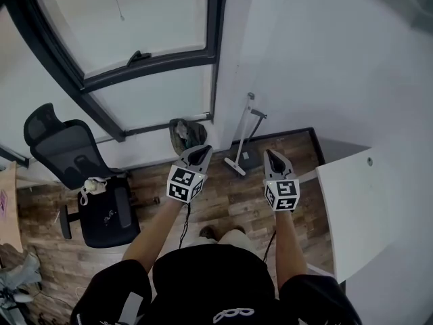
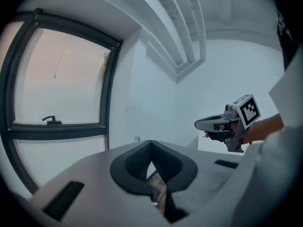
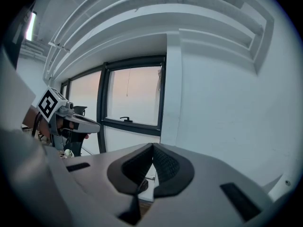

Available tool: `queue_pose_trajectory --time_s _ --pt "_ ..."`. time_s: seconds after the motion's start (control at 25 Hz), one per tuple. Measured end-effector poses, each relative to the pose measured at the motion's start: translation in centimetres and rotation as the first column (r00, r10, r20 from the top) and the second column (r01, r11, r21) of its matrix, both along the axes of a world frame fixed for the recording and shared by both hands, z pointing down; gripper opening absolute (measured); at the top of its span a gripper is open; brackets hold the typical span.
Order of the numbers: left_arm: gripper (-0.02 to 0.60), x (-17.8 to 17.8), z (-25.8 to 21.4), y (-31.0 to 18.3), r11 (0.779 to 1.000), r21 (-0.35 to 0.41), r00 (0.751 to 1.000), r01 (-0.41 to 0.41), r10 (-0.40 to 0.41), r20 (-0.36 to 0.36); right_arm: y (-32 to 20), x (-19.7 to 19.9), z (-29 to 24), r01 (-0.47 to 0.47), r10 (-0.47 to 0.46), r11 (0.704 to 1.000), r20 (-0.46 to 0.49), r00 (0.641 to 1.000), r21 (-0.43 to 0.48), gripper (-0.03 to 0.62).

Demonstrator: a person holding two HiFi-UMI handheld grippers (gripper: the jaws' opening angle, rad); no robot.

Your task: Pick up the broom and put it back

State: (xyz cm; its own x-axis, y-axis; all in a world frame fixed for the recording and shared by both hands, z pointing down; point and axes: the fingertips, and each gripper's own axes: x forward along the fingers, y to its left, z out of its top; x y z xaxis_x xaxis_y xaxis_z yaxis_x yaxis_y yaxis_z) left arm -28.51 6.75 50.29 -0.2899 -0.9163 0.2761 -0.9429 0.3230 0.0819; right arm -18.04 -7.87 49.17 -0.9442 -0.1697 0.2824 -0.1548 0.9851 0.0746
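Standing behind, I'd say the main risk is knocking the broom (image 1: pixel 243 136) over. It's only leaning on the wall (image 1: pixel 304 66), head down on the floor (image 1: pixel 230 202), stick running up and tipped a bit right, w/ a short side stub near the top. Both tongs, left (image 1: pixel 202 150) and right (image 1: pixel 269 153), are shut tight w/ nothing in them, short of the broom, one either side of its head. If they go in w/o opening first, a bump prob. sends the thin stick sliding along the wall. Pinch too near the top and the head may swing.
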Motion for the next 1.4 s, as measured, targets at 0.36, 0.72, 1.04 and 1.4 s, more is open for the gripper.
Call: queue_pose_trajectory --time_s 0.36,0.72,1.04,1.4 --pt "0.017 -3.4 1.0 -4.5 0.999 0.024 0.999 0.038 -0.039 0.020 -5.1 -4.8 1.5 0.021 -0.021 1.000 0.006 1.000 0.007 0.023" --pt "0.017 -7.5 1.9 -10.2 0.997 0.007 0.997 0.075 -0.075 0.010 -11.0 -10.5 2.4 0.046 -0.046 0.999 0.007 0.999 -0.009 0.023" --pt "0.017 -9.9 2.9 -14.4 0.997 -0.022 0.997 0.072 -0.071 0.019 -14.2 -13.5 4.2 0.069 -0.069 0.997 -0.001 0.998 -0.043 0.023" --pt "0.017 -12.4 4.3 -16.5 0.996 -0.040 0.997 0.081 -0.081 0.011 -16.3 -16.1 6.1 0.078 -0.078 0.991 0.002 0.997 -0.111 0.025"
